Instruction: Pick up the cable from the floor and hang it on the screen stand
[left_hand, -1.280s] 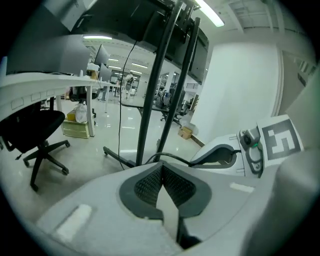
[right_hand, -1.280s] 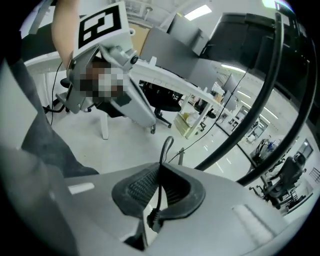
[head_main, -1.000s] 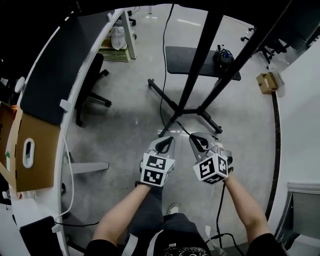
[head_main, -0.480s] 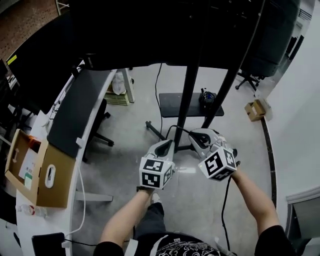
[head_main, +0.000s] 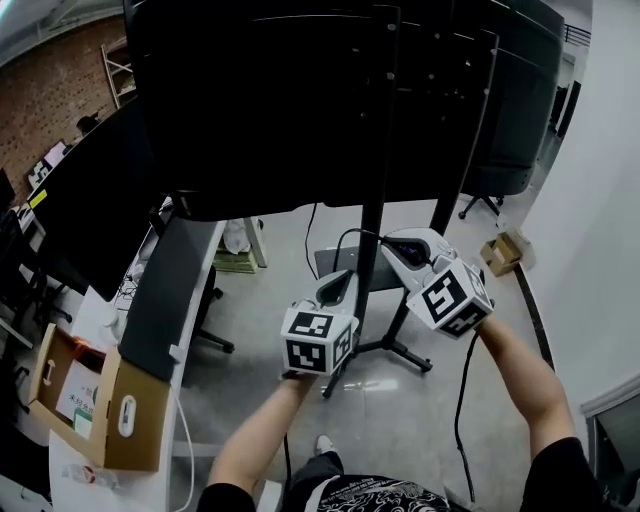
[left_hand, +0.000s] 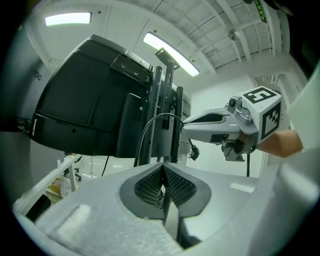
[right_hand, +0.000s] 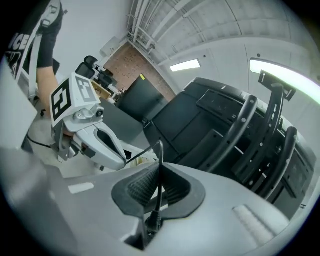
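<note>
A thin black cable (head_main: 352, 234) arcs between my two grippers in front of the black screen stand's post (head_main: 372, 225). My left gripper (head_main: 337, 284) is shut, with the cable (left_hand: 145, 134) rising from its tip. My right gripper (head_main: 396, 246) is shut on the cable (right_hand: 157, 172), which runs through its pads; the rest hangs down past the right forearm (head_main: 461, 390). The big black screen (head_main: 300, 100) fills the top of the head view, and both grippers sit just below its lower edge. In the left gripper view the right gripper (left_hand: 186, 125) holds the cable's other end beside the stand's rear rails (left_hand: 165, 110).
A white desk (head_main: 165, 285) with dark monitors runs along the left, with an open cardboard box (head_main: 100, 415) at its near end. An office chair (head_main: 207, 300) stands beside it. The stand's legs (head_main: 400, 352) spread over the grey floor. A small box (head_main: 499, 251) lies by the white wall.
Both grippers have risen from near the floor to just under the screen, carrying the cable up. The head view has tilted up, so the screen now fills the top.
</note>
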